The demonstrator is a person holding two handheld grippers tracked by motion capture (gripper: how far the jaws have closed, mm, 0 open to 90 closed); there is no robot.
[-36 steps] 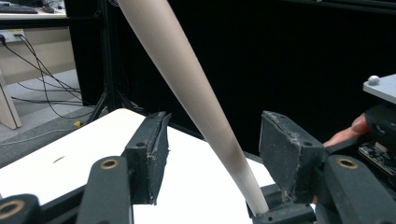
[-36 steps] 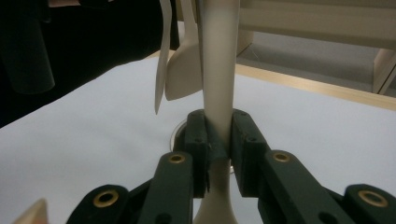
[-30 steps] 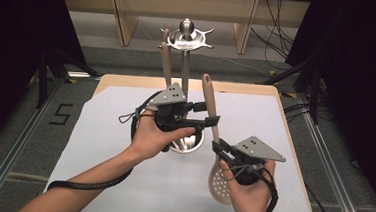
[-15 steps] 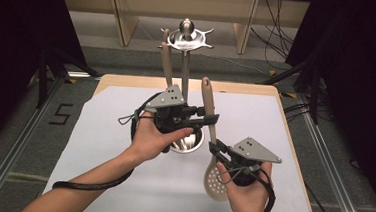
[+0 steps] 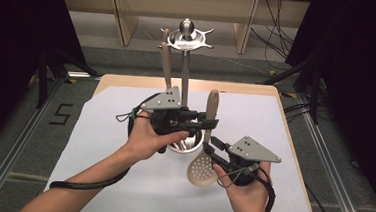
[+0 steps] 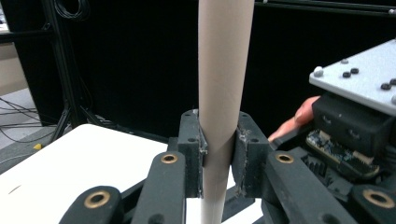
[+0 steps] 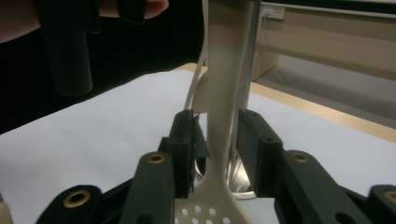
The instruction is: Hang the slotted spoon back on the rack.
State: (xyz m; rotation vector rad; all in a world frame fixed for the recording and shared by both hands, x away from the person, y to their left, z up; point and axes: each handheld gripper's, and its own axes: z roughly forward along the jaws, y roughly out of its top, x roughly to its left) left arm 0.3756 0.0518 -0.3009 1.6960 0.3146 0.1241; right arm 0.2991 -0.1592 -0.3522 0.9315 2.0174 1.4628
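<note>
Gripping slotted spoon [image 5: 204,157] handle: left fingers [image 6: 191,144]; right fingers [image 7: 184,140] seemingly apart

Slotted spoon [image 5: 203,167] showing matt beige plastic; stand [image 5: 186,38] gleaming as polished metal; bench [image 5: 127,79] wearing matt white paper

From above our side, we look forward and down over the table [image 5: 119,196]. Our two gripper cameras sit close, facing each other; all share the slotted spoon [image 5: 203,159] [image 6: 223,93] [image 7: 223,116].
</note>
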